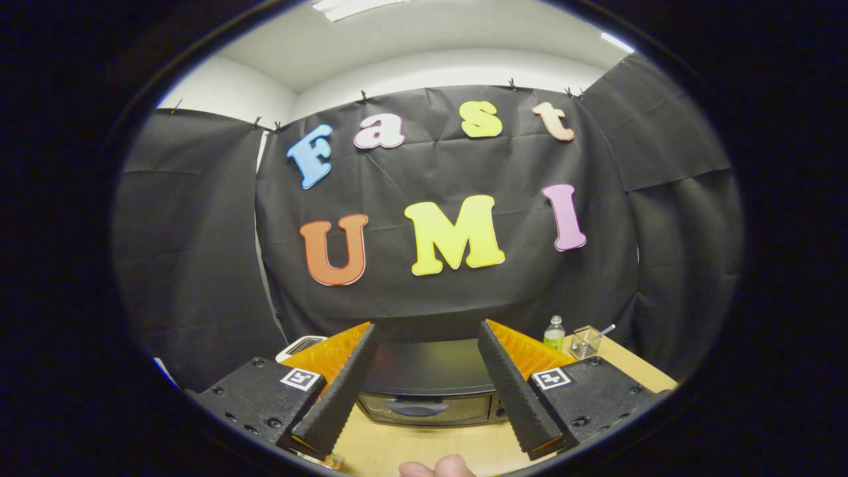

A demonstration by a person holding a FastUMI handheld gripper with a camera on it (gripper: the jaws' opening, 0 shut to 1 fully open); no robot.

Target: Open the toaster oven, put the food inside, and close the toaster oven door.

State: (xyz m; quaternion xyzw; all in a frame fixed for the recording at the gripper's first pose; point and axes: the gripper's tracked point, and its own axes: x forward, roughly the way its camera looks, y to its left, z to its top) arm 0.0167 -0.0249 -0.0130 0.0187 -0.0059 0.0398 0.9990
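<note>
The gripper [427,371] hangs wide open and empty; the toaster oven [427,387], door handle [417,409] crosswise, sits straight ahead between its fingers.

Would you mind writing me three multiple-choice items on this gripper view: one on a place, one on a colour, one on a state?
1. Where is the toaster oven relative to the gripper?
A. Between and beyond the fingers
B. Clamped by the fingers
C. Behind the bottle

2. What colour is the liquid in the small bottle on the wooden table?
A. Red
B. Green
C. Blue

3. How is the oven door?
A. Wide open
B. Removed
C. Closed

Answers: 1 A, the oven sits framed in the gap ahead of the fingers, untouched. 2 B, the bottle's lower part looks green. 3 C, the door and its handle stand flush with the front, and the gripper's fingers are spread open.
</note>
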